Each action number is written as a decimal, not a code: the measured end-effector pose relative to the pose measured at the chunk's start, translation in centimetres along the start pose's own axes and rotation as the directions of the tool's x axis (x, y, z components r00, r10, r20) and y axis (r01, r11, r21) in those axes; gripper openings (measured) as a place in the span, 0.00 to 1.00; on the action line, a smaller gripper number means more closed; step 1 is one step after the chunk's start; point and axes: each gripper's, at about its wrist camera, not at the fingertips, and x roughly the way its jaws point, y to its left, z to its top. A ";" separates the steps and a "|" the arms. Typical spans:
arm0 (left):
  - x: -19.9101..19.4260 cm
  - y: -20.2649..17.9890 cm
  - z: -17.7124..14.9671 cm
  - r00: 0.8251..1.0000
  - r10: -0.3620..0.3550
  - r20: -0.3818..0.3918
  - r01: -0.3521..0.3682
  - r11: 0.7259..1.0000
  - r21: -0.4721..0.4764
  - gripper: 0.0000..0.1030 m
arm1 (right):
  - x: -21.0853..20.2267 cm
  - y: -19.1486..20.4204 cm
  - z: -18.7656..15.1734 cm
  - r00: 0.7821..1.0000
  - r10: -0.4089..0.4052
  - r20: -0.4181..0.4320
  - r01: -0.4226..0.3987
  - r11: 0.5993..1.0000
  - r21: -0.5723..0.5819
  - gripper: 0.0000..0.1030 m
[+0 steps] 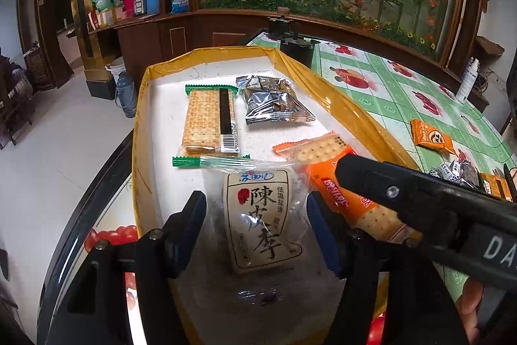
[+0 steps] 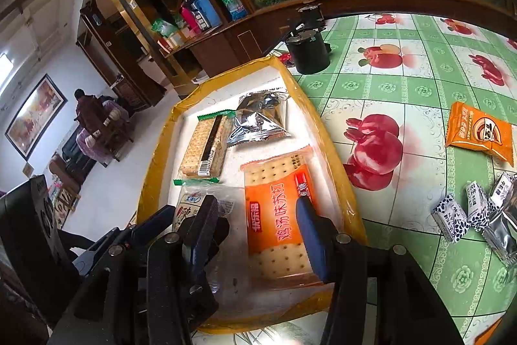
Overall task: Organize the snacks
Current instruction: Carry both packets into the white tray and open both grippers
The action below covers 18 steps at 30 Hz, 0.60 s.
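Observation:
A white tray with a yellow taped rim [image 1: 142, 131] [image 2: 155, 170] holds several snacks: a green-edged cracker pack [image 1: 210, 122] [image 2: 208, 144], a silver packet [image 1: 274, 99] [image 2: 258, 122], an orange cracker pack [image 1: 342, 183] [image 2: 278, 212] and a clear plum bag with Chinese lettering [image 1: 258, 219] [image 2: 190, 206]. My left gripper [image 1: 257, 231] is open with its fingers on either side of the plum bag. My right gripper [image 2: 255, 225] is open over the orange cracker pack, and its body crosses the left wrist view at the right.
On the green fruit-print tablecloth [image 2: 404, 80] to the right lie an orange snack packet [image 2: 481, 131] [image 1: 431, 138] and several small wrapped candies [image 2: 471, 209] [image 1: 452, 172]. A black cylinder [image 2: 307, 54] [image 1: 295, 49] stands behind the tray. The table edge and floor lie left.

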 end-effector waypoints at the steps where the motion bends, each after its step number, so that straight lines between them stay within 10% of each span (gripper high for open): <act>1: 0.0 0.0 0.0 1.000 -0.002 0.000 0.002 1.000 0.000 0.64 | -0.1 -0.1 0.0 1.000 0.004 0.003 -0.004 1.000 0.003 0.53; 18: -1.2 0.2 0.3 0.998 -0.023 0.066 0.025 0.999 -0.029 0.75 | -2.4 -1.4 0.3 0.998 0.035 0.058 -0.038 0.998 0.049 0.54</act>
